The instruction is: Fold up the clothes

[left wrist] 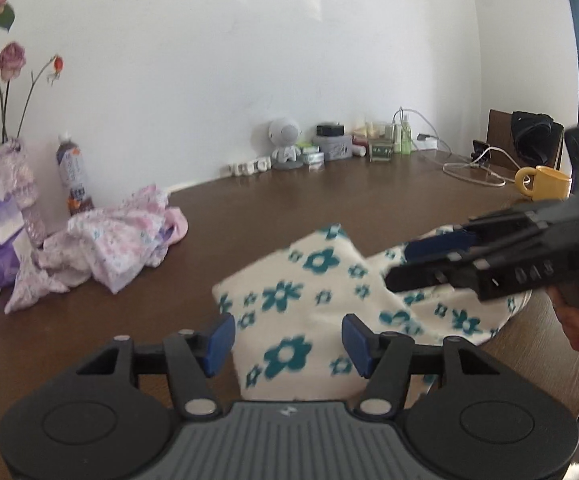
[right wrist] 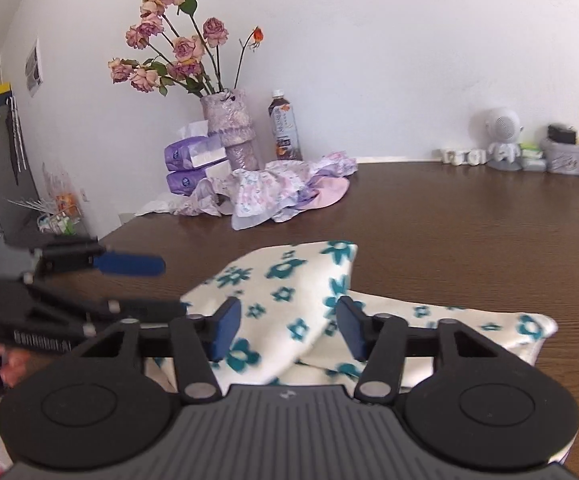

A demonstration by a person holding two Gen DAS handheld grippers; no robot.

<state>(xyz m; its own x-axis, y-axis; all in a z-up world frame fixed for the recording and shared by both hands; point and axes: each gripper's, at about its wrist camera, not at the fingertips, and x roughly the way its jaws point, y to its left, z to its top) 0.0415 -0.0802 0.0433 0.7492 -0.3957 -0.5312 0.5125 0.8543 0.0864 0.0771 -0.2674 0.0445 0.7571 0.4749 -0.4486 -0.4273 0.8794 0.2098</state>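
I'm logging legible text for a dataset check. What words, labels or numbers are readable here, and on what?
None reads with certainty.
Raised lettering on the left claw body: blurred.
Raised characters on the right claw body: blurred.
Bottle label: too small.
Purple tissue packs: logo only, unreadable.
White letter blocks: unclear.

My left gripper (left wrist: 288, 338) and right gripper (right wrist: 288, 330) are black plastic linkages with silver pivot pins, blue pads (left wrist: 220, 338) on the fingertips, two round discs flanking a ribbed grey centre plate, and raised lettering along one side.
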